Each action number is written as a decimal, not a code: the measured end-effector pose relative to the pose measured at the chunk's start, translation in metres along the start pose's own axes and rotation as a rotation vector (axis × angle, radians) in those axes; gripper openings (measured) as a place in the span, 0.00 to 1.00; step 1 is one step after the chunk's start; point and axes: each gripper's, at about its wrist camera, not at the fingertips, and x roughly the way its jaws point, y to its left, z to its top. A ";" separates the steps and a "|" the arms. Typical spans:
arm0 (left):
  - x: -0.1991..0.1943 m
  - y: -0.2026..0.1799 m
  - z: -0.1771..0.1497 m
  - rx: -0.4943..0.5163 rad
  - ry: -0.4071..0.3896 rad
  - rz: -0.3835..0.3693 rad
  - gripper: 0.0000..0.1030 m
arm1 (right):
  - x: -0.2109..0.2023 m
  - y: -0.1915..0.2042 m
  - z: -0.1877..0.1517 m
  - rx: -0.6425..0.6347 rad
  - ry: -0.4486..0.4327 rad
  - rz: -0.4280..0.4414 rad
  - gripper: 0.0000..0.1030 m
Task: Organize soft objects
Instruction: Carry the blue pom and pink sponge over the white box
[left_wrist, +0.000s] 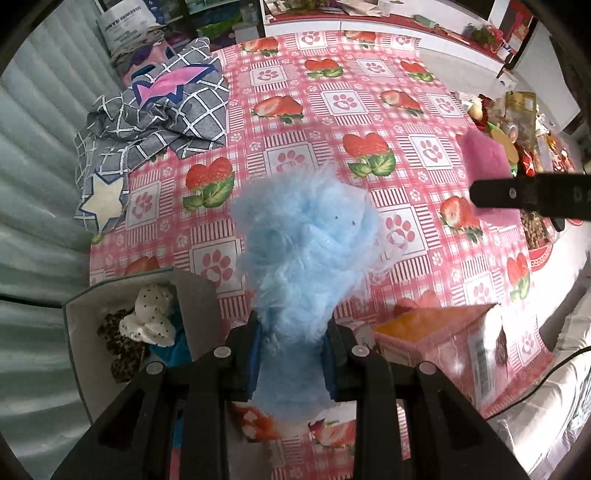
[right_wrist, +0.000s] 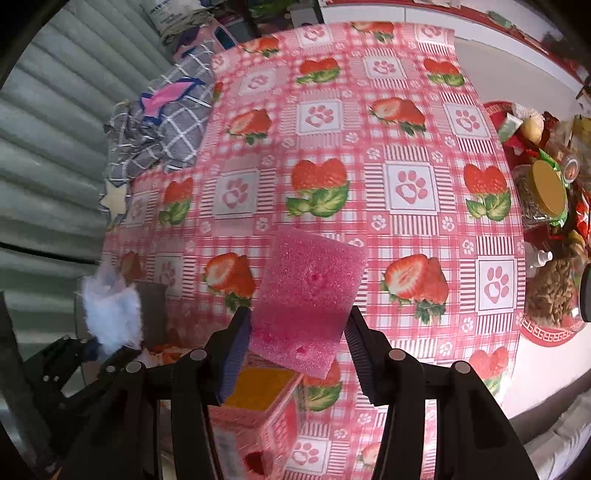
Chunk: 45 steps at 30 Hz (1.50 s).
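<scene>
My left gripper (left_wrist: 291, 354) is clamped on a fluffy pale-blue plush toy (left_wrist: 310, 240) (two dot eyes) above the strawberry tablecloth (left_wrist: 332, 110). My right gripper (right_wrist: 295, 354) clamps a pink porous sponge (right_wrist: 310, 295) above that cloth.

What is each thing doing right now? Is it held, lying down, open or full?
Blue fluffy toy: held off the table in the left claw.
Pink sponge: pinched in the right claw.
Grey box: open, scrunchies inside.
Pink box: open, orange sponge inside.
Checked cloth: crumpled at the table edge.
Strawberry tablecloth: spread flat.
</scene>
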 end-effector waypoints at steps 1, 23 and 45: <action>-0.002 0.000 -0.001 0.000 -0.002 -0.001 0.29 | -0.003 0.005 -0.001 -0.009 -0.005 0.003 0.51; -0.043 0.089 -0.084 -0.189 -0.053 -0.004 0.29 | -0.028 0.136 -0.050 -0.234 0.011 0.015 0.51; -0.041 0.150 -0.171 -0.332 -0.014 0.021 0.29 | 0.000 0.220 -0.136 -0.392 0.134 0.031 0.51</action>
